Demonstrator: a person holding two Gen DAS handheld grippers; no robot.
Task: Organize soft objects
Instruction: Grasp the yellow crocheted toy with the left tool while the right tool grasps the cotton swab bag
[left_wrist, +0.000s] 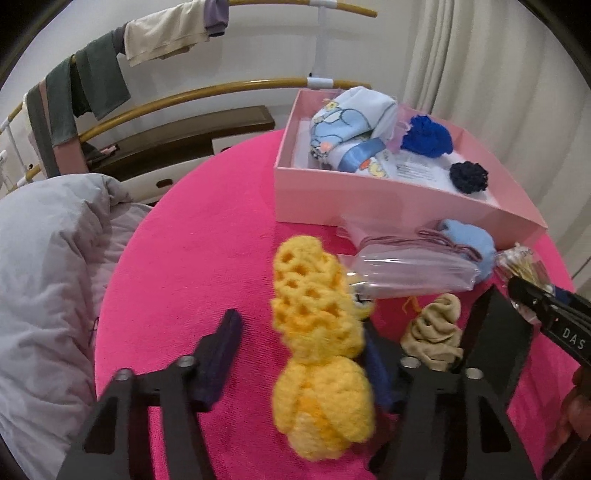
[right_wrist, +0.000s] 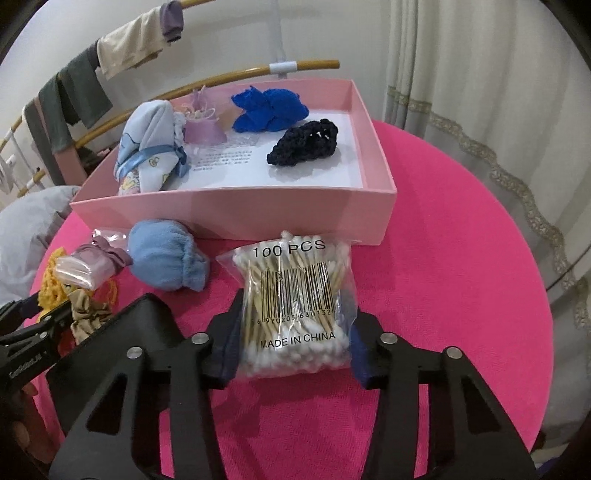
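Observation:
A yellow crochet piece (left_wrist: 317, 332) lies between the open fingers of my left gripper (left_wrist: 299, 339), against the right finger and apart from the left one. My right gripper (right_wrist: 291, 332) has its fingers on both sides of a bag of cotton swabs (right_wrist: 295, 295) and is closed on it. The pink box (right_wrist: 236, 210) behind holds a blue patterned cloth bundle (right_wrist: 147, 155), a lilac pouch (right_wrist: 203, 125), a bright blue crochet piece (right_wrist: 269, 107) and a navy crochet piece (right_wrist: 304, 142). A light blue sock ball (right_wrist: 166, 258) lies in front of the box.
A clear bag with mauve ties (left_wrist: 410, 262) and a beige sock (left_wrist: 436, 332) lie on the pink round table (left_wrist: 207, 258). A grey duvet (left_wrist: 44, 258) lies left. A rail with hanging clothes (left_wrist: 92, 81) stands behind. Curtains (right_wrist: 480, 92) hang right.

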